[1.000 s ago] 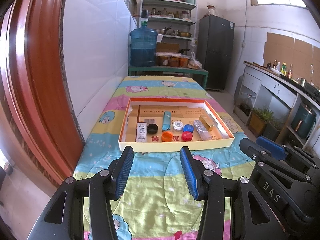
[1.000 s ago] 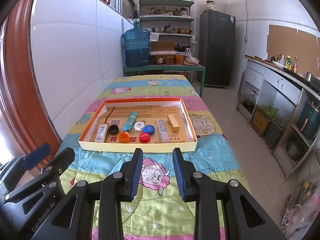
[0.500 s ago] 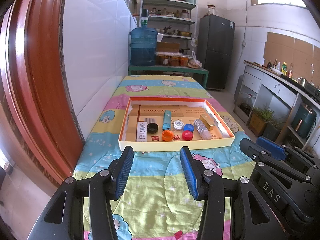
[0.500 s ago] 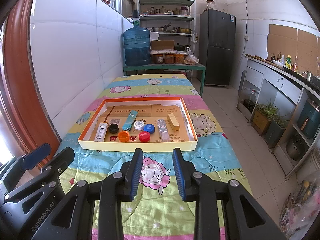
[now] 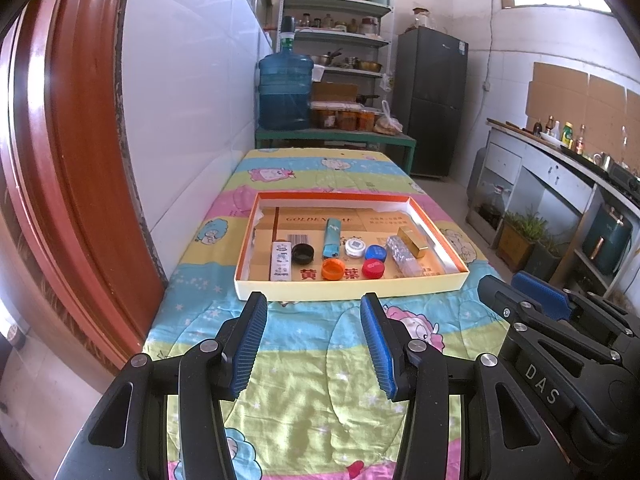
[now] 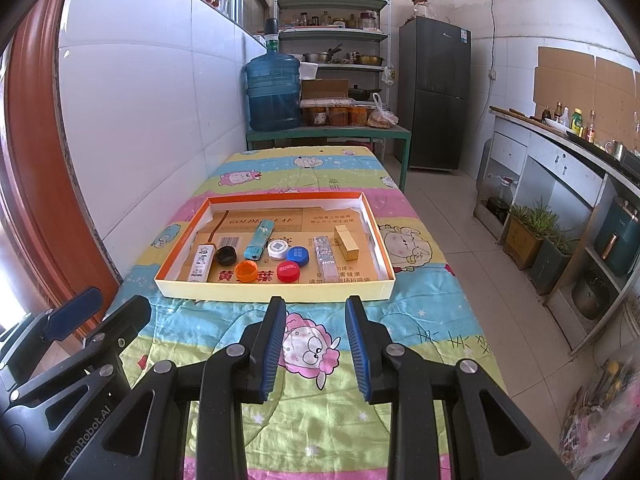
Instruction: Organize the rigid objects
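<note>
A shallow tray (image 6: 276,293) with orange inner walls sits on a table covered by a bright cartoon-print quilt (image 6: 320,360), in a kitchen. Two hand-held grippers hover side by side over the quilt, just short of the tray's near wall.

The left gripper (image 5: 314,340) has its blue-padded jaws spread apart with nothing between them. The right gripper (image 6: 316,344) has its jaws set narrower but still apart — also empty.

All the small objects lie inside the tray, on its cardboard floor. From left to right in the right wrist view: a white box (image 6: 201,263), a black cap (image 6: 225,255), a teal lighter (image 6: 259,239) lying lengthwise, a white cap (image 6: 278,249), a blue cap (image 6: 298,255), a clear case (image 6: 325,258) and a gold box (image 6: 346,242). Nearer the front wall sit an orange cap (image 6: 246,271) and a red cap (image 6: 288,271).

Beyond the table stand a water jug (image 6: 273,94), shelves (image 6: 332,32) and a dark fridge (image 6: 434,96) — a counter (image 6: 560,148) runs along the right.
</note>
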Demonstrator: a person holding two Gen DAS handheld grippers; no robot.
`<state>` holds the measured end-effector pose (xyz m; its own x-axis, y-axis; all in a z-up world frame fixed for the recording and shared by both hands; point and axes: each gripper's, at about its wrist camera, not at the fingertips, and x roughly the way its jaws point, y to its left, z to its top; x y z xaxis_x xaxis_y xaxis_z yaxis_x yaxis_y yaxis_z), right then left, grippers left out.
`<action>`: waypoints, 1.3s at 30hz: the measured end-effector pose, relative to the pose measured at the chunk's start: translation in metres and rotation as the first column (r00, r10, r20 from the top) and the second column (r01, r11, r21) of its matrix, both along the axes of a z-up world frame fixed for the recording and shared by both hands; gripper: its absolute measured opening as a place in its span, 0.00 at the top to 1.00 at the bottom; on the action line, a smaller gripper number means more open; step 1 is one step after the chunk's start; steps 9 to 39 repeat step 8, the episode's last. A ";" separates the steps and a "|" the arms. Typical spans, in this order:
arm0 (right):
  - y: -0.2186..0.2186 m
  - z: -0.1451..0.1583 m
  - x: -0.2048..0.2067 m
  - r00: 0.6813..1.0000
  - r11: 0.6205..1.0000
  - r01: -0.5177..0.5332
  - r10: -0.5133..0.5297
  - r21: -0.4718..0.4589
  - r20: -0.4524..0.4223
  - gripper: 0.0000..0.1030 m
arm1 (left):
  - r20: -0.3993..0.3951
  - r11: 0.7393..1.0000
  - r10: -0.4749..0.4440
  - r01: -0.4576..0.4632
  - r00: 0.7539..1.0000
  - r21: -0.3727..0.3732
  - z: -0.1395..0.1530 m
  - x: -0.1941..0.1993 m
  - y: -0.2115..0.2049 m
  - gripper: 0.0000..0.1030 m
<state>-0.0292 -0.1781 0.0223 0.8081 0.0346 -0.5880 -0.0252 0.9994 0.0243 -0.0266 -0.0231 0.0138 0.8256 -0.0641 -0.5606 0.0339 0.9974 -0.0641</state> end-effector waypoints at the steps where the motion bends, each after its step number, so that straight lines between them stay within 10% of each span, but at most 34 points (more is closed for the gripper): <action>1: 0.000 0.000 0.000 1.000 1.000 0.000 0.000 0.000 -0.001 0.70 | 0.000 1.000 0.000 0.000 1.000 0.000 0.001 0.001 0.000 0.51; 39: -0.001 -0.003 0.000 1.000 1.000 0.001 -0.001 0.001 -0.003 0.70 | 0.003 0.999 0.028 -0.028 1.000 0.026 -0.006 -0.001 -0.001 0.51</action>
